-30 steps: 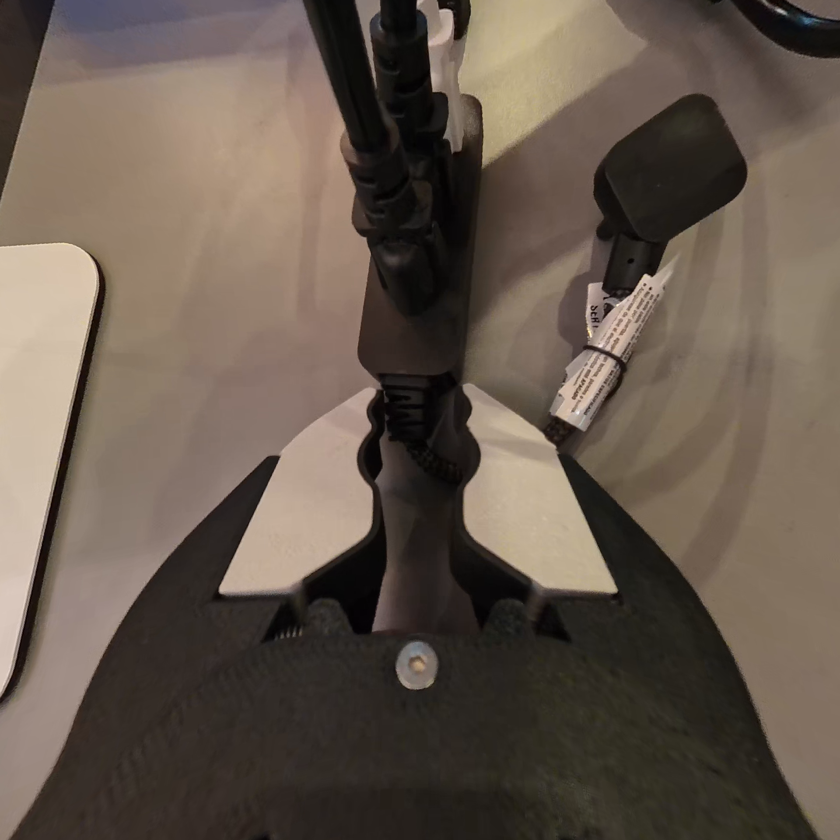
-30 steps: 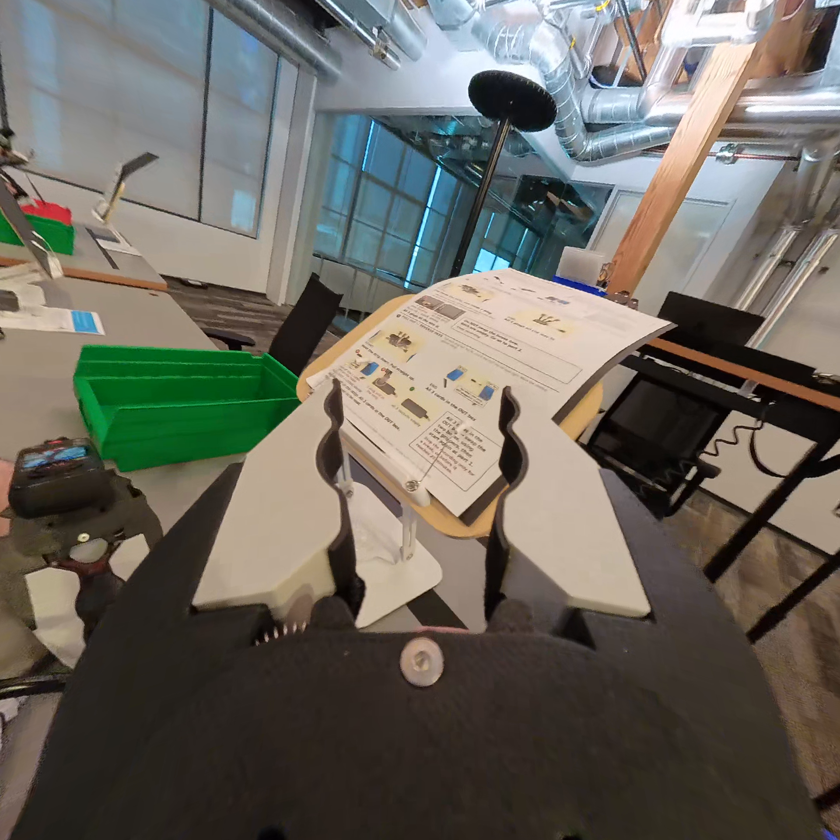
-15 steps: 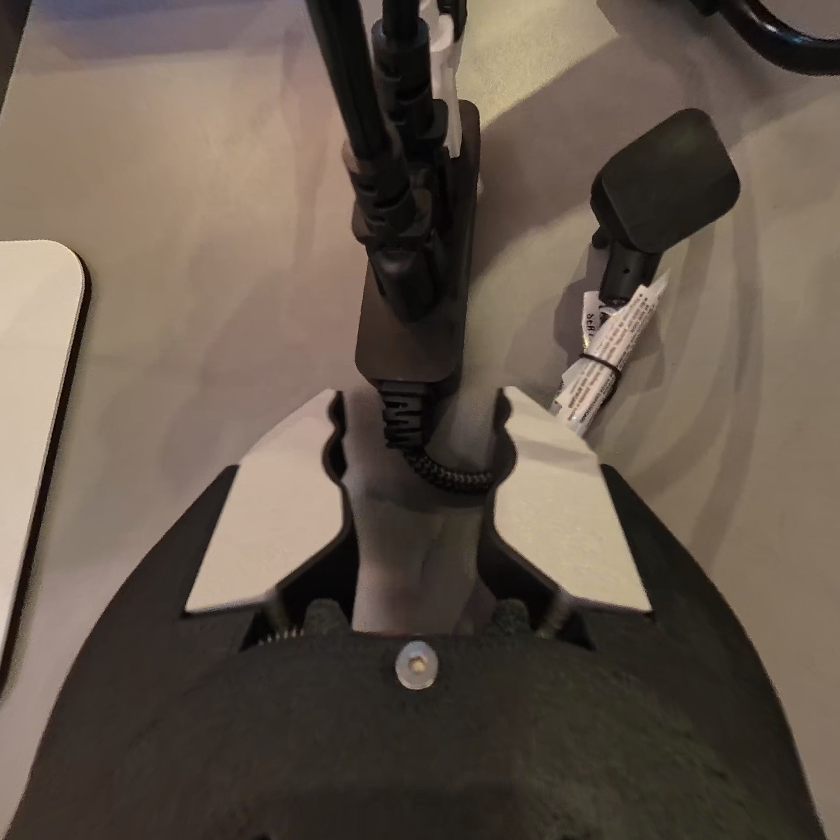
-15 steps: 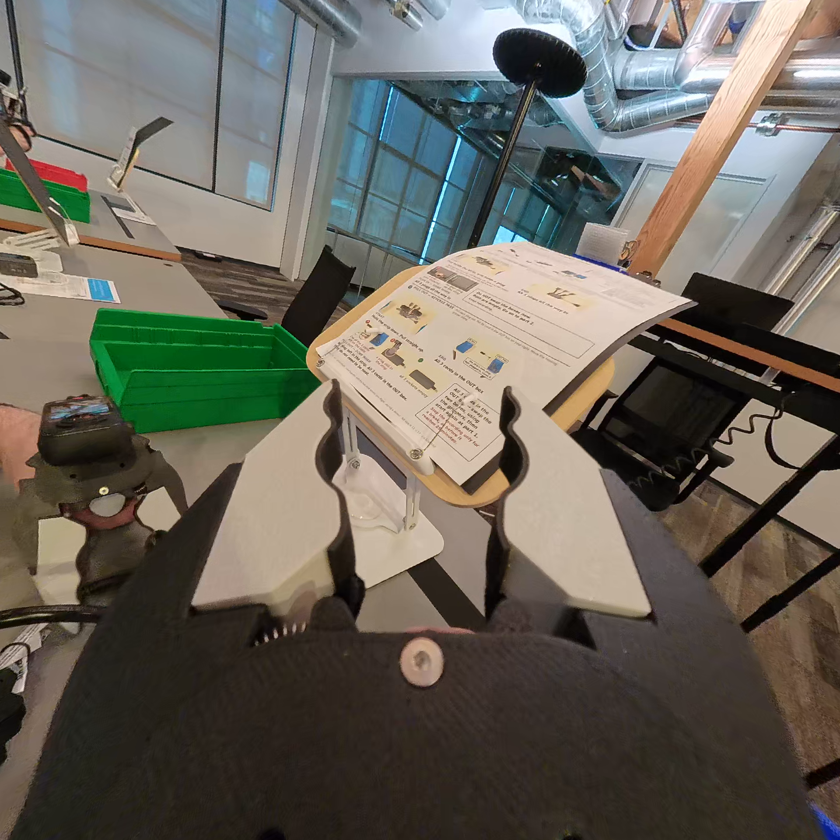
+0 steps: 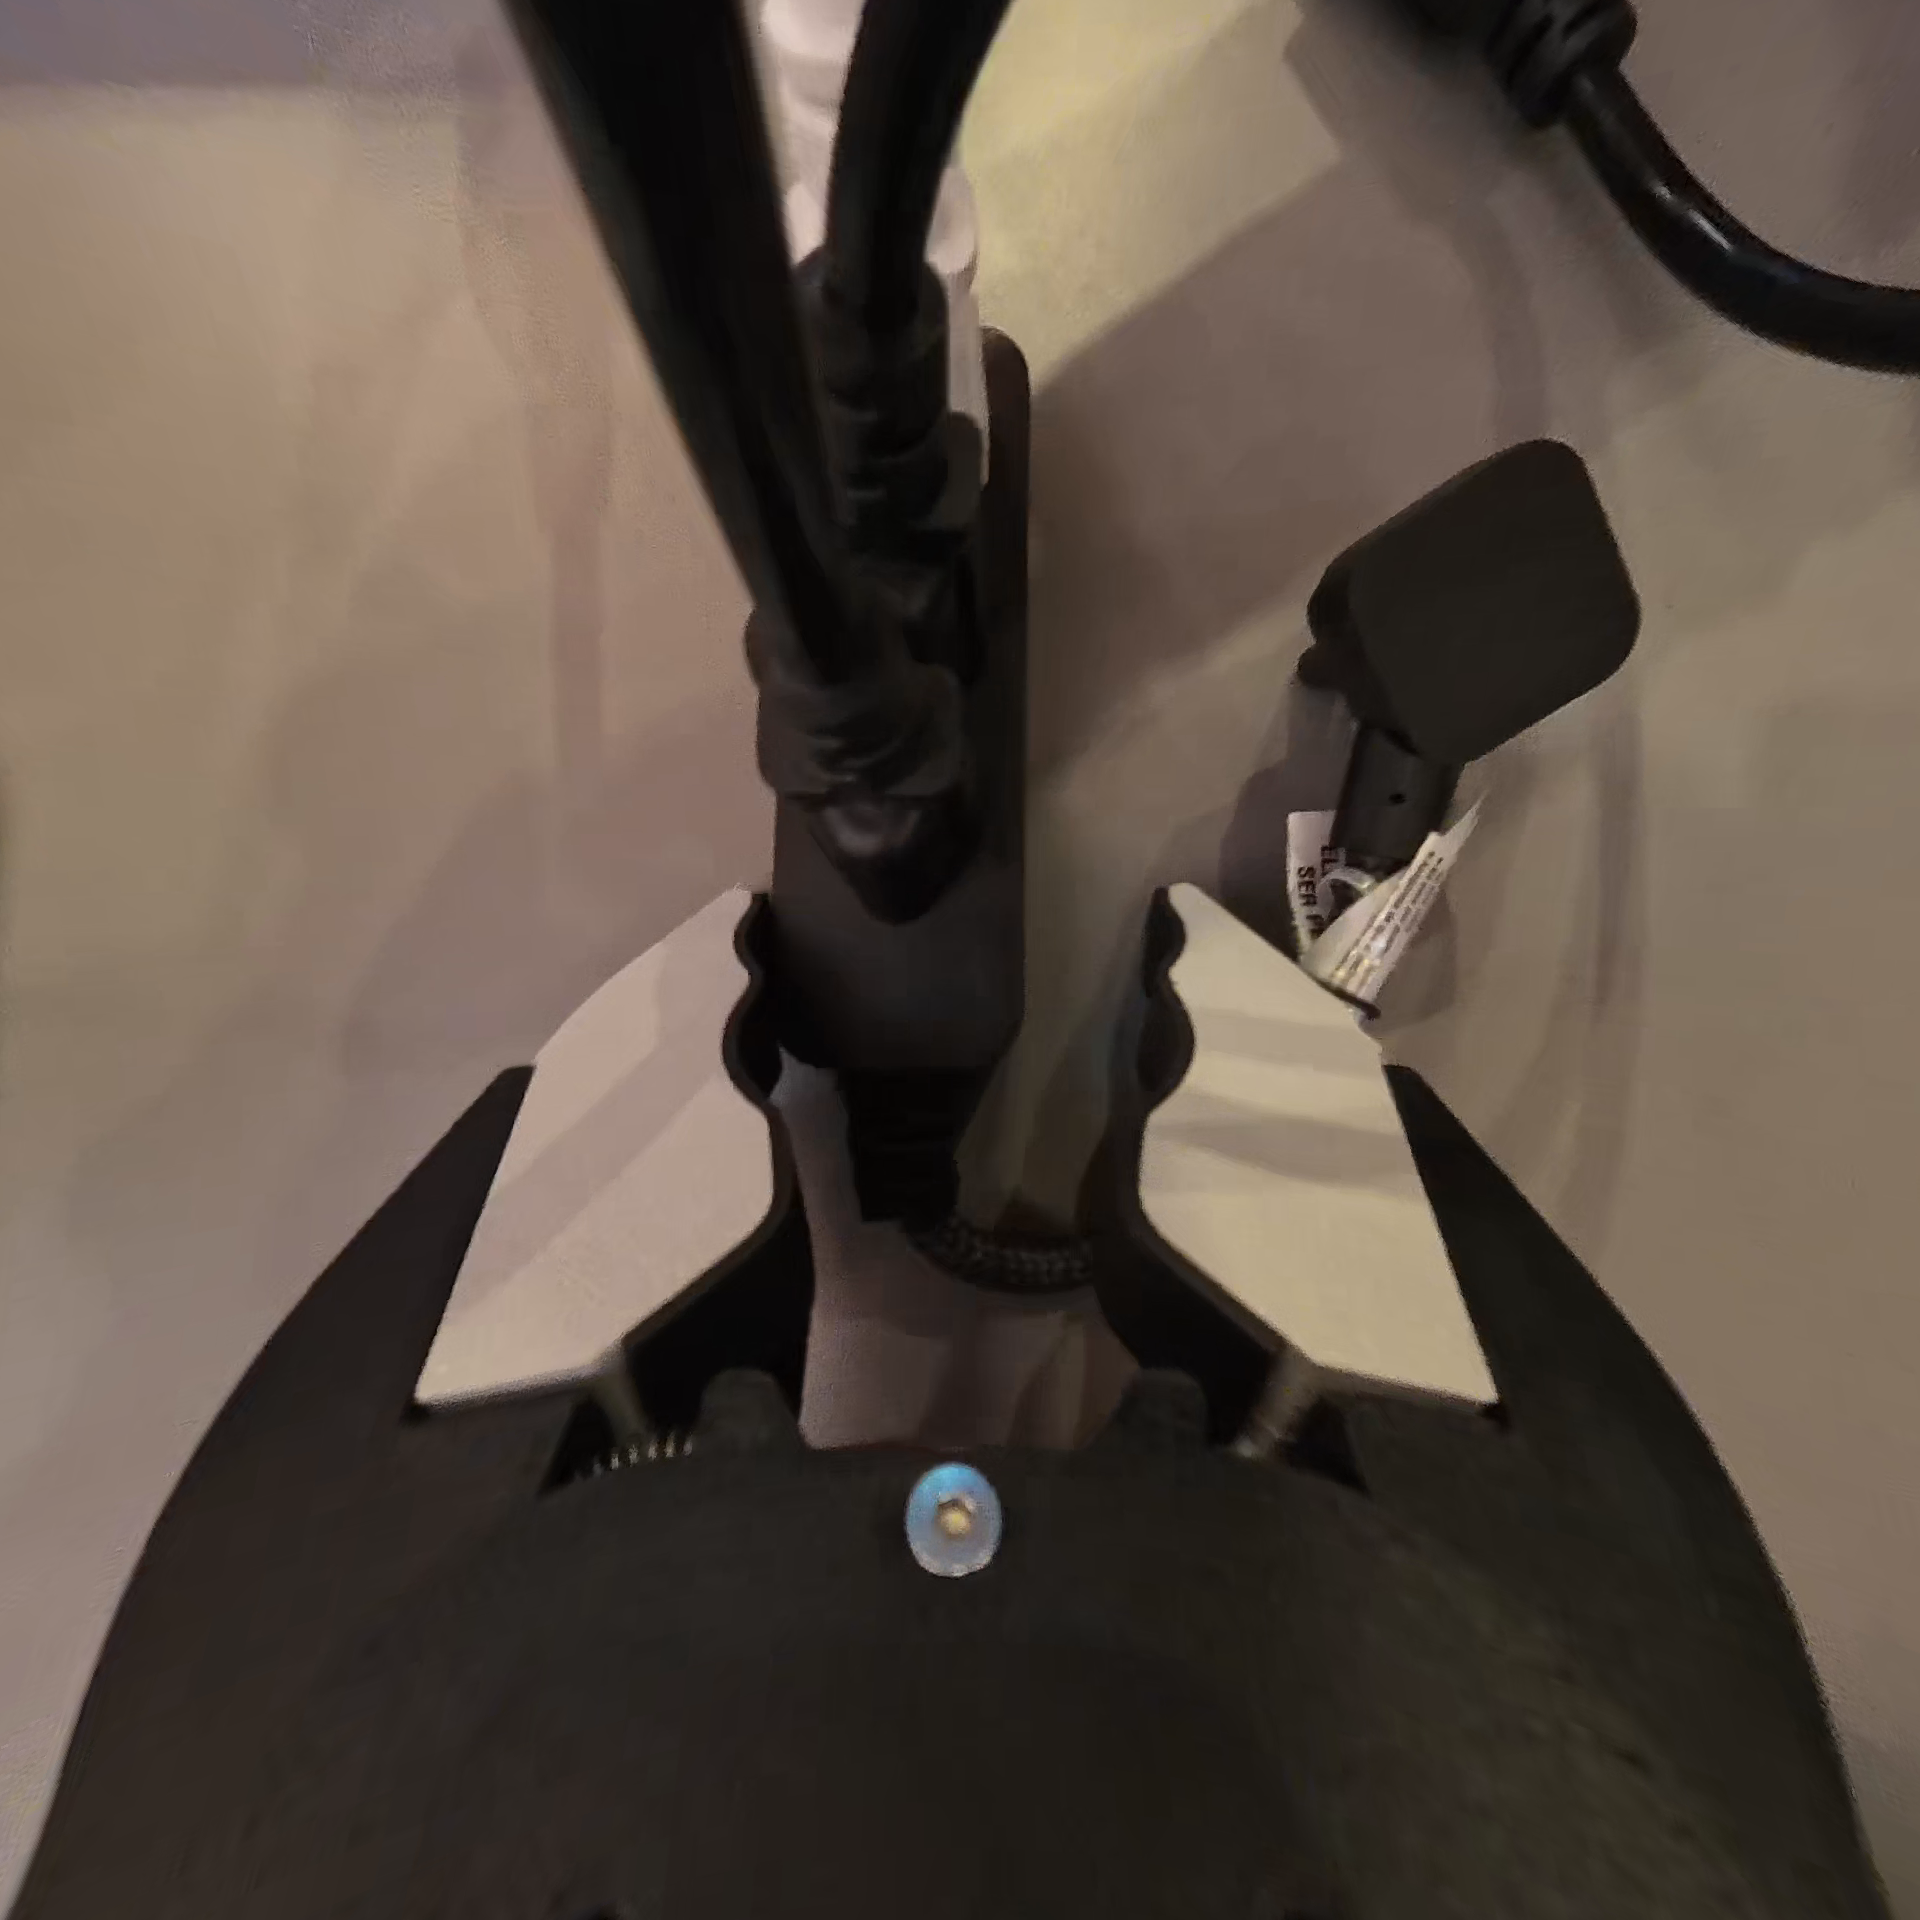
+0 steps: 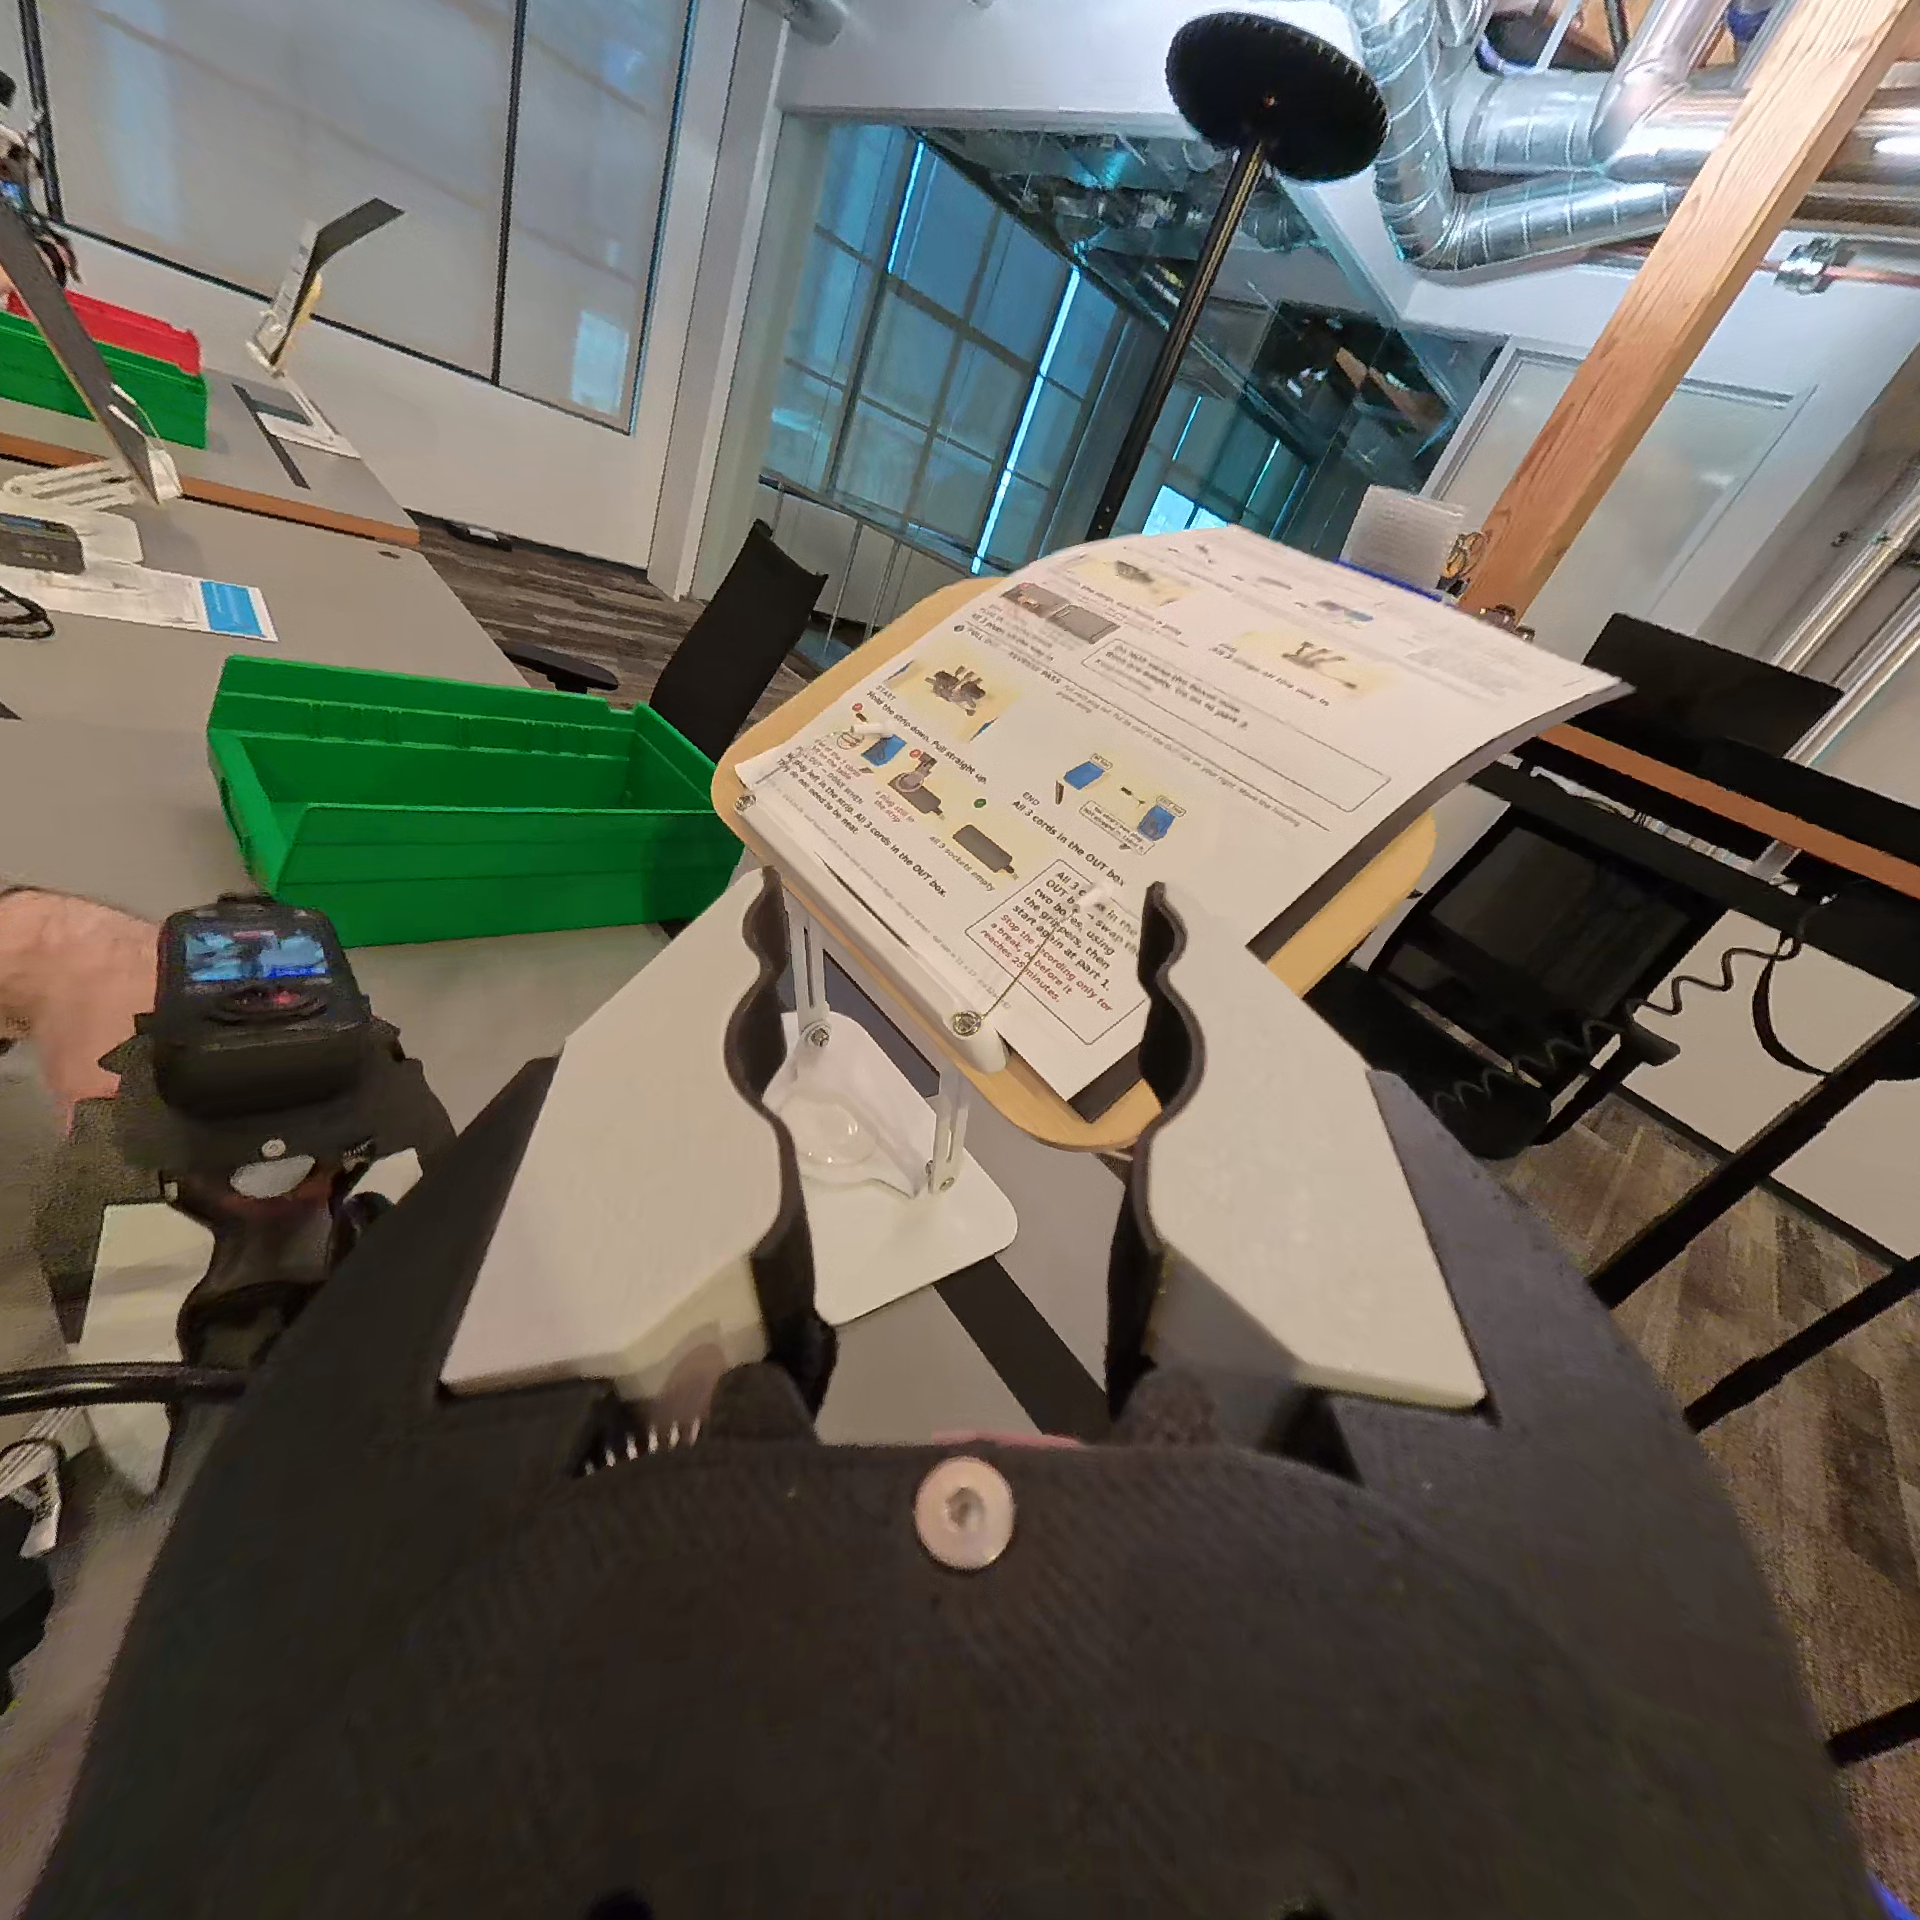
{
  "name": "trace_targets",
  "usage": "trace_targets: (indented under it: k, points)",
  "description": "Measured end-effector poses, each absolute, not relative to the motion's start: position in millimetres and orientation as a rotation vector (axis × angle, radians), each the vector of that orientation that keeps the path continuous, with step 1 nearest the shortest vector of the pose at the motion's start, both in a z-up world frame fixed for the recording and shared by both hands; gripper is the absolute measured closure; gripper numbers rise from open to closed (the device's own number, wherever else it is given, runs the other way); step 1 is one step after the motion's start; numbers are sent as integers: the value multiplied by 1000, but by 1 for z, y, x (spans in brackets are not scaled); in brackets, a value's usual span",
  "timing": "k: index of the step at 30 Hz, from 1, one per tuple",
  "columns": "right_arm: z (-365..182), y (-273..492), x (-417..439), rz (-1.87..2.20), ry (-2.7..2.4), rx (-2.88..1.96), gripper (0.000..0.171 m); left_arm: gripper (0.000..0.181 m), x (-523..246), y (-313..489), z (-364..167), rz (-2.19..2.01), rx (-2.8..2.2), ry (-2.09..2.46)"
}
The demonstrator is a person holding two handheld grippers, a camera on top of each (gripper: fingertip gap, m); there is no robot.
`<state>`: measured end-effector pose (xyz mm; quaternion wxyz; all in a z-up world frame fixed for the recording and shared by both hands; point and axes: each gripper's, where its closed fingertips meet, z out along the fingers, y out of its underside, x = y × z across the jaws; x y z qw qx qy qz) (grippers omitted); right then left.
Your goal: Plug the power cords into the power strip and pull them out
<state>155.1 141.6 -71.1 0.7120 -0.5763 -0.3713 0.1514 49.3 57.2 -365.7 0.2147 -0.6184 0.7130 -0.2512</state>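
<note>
The left gripper points down at the grey tabletop, its jaws spread wide around the near end of the black power strip. The left finger touches the strip's side; the right finger stands apart from it, with bare tabletop showing in the gap. The strip runs away toward 12 o'clock, and black power cords are plugged into it, their cables rising out of the top of the frame. The strip's own braided cable leaves its near end and curves toward 3 o'clock, passing under the right finger. At 2 o'clock a loose black plug lies on the tabletop, apart from the strip, with a white paper tag wrapped around its cord.

The right gripper is held up above the tabletop, jaws wide and holding nothing. Beyond it stands a printed instruction sheet on a tilted stand. A green bin sits at 10 o'clock, and the left gripper shows at 9 o'clock in this view.
</note>
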Motion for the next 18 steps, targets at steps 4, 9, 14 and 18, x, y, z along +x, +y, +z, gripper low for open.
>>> trace_targets:
  k: [4, 9, 14, 18]
  points:
    - [-92, 147, 145, 356, -894, -1367, 108, 137, 44, 65, -361, -717, -1739, 1892]
    - [-102, 150, 140, 341, -926, -1390, 109, 137, 39, 72, -361, -667, -1740, 1891]
    - [-102, 149, 143, 329, -935, -1400, 108, 137, 33, 83, -361, -651, -1779, 1842]
    - [-108, 149, 140, 341, -966, -1429, 106, 135, 26, 83, -363, -686, -1804, 1846]
